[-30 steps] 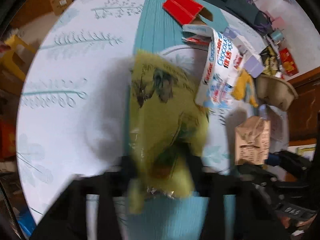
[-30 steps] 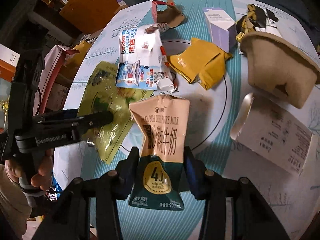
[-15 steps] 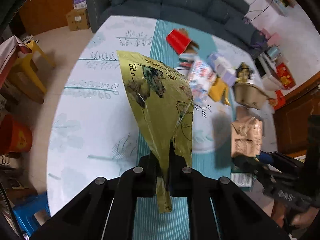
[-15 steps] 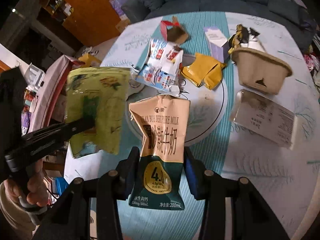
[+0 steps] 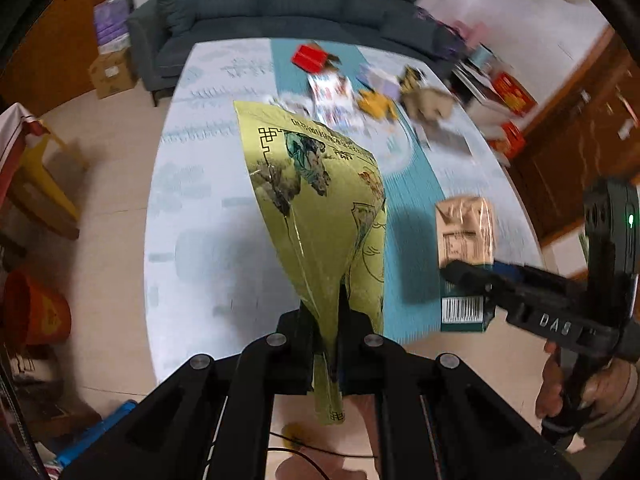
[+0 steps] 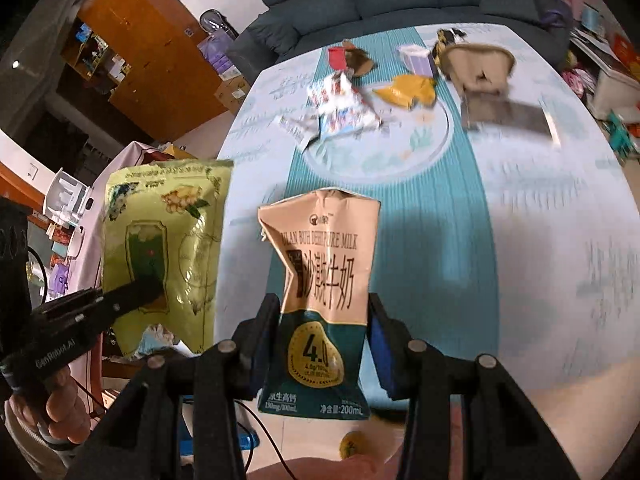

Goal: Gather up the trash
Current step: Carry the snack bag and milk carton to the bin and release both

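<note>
Above the table's near edge [image 5: 192,320], both pieces carried clear for disposal: left gripper [image 5: 326,320] pressed together on yellow-green pouch's [image 5: 320,200] bottom seam, hanging free; right gripper [image 6: 324,344] pinching crumpled milk carton [image 6: 320,280] by its sides.

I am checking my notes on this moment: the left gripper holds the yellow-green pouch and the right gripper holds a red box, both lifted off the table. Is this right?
One detail is wrong. The right gripper holds no red box but a crumpled milk carton, as the right wrist view shows. The left gripper does hold the yellow-green pouch, and both are lifted off the table.
</note>
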A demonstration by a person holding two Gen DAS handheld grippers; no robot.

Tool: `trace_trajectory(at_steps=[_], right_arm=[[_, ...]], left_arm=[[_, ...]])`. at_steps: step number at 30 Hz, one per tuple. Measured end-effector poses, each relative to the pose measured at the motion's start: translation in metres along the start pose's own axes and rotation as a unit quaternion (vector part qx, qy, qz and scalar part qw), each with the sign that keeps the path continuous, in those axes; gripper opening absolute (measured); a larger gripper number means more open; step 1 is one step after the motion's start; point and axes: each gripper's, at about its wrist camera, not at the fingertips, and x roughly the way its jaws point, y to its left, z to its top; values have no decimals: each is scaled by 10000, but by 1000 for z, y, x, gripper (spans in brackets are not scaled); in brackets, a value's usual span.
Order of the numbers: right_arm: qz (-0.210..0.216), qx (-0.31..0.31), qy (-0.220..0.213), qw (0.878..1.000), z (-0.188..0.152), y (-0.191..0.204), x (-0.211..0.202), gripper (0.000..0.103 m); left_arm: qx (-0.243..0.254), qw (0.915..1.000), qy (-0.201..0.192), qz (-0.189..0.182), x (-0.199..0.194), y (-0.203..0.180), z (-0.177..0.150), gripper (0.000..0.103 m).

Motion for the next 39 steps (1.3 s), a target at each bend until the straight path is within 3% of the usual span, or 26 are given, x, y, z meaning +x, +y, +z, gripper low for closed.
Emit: trace_trajectory(at_steps=[7, 16, 22, 27, 32, 39], right_arm=[[-245, 151, 99, 9995, -76, 22, -14, 43], [-501, 342, 489, 9970, -121, 5, -22, 43], [-625, 364, 1039, 9920, -148, -23, 2, 43], [-696, 287, 1491, 9860, -171, -54, 46, 43], [-820, 331, 1797, 9797, -195, -98, 120, 43], [-941, 453, 2104, 9720, -226, -145, 229, 44]], left_arm=[[385, 9984, 329, -235, -10, 0, -69, 5], [663, 9946, 745, -297, 5, -38, -124, 5], [450, 9909, 1246, -222, 44, -61, -158, 5], [215, 9865, 1623, -57, 110, -72, -187, 6], [83, 9835, 1793, 236, 194, -72, -202, 6], [-5, 9759, 2154, 353, 301, -66, -217, 7]])
